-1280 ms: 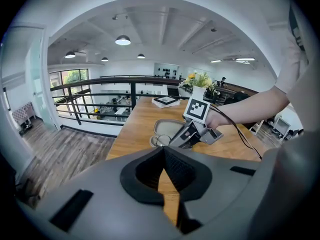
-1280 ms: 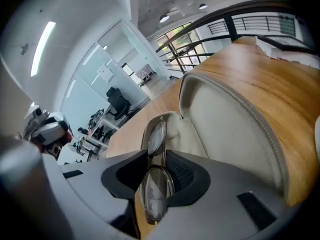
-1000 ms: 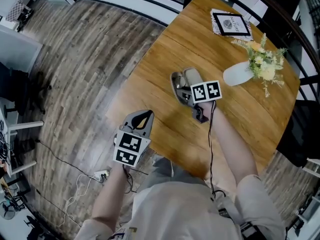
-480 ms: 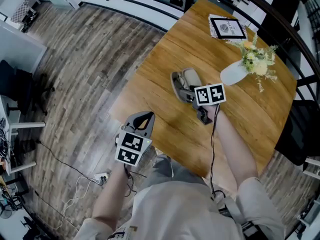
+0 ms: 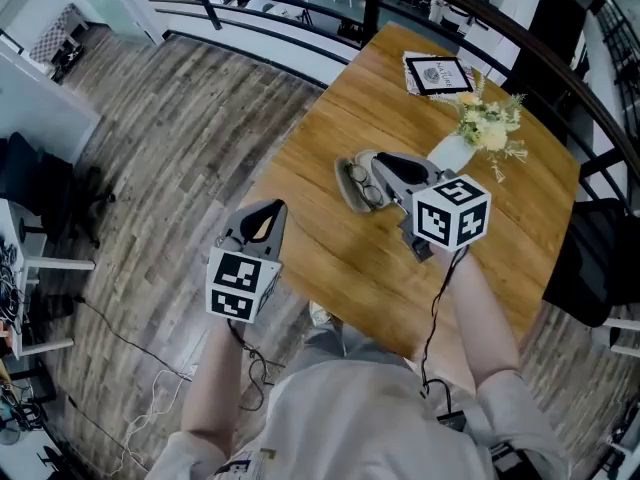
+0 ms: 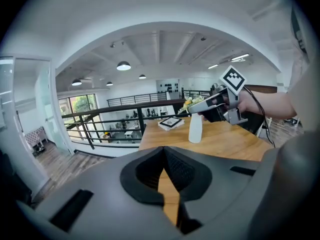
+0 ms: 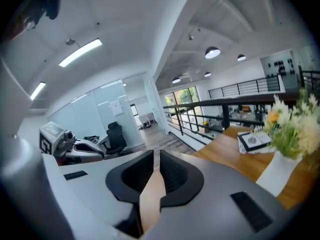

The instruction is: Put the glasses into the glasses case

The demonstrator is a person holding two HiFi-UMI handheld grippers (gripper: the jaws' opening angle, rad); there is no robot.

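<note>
Well, my right gripper (image 5: 386,161) hangs above the middle of the table (image 5: 330,258), pointing away from me. Its jaws are closing to a narrow slit with nothing between them; through the gap I see only tabletop. My left gripper (image 5: 267,209) is held off the table's left edge, over the plank floor (image 5: 170,138). Its jaws meet at the tips and grip nothing.

The glasses case (image 5: 346,190) lies open near the middle of the table, a little toward that left edge, just beside and below my right gripper's tips. The glasses (image 5: 362,182) lie inside its lower shell, lenses up. Part of the case is hidden behind my right gripper.

Toward the far right edge stands a white vase (image 5: 450,152) with flowers (image 5: 487,128). Beyond it, at the far corner, lies a framed card (image 5: 437,73). From the left gripper view, my right gripper shows in front of the vase.
</note>
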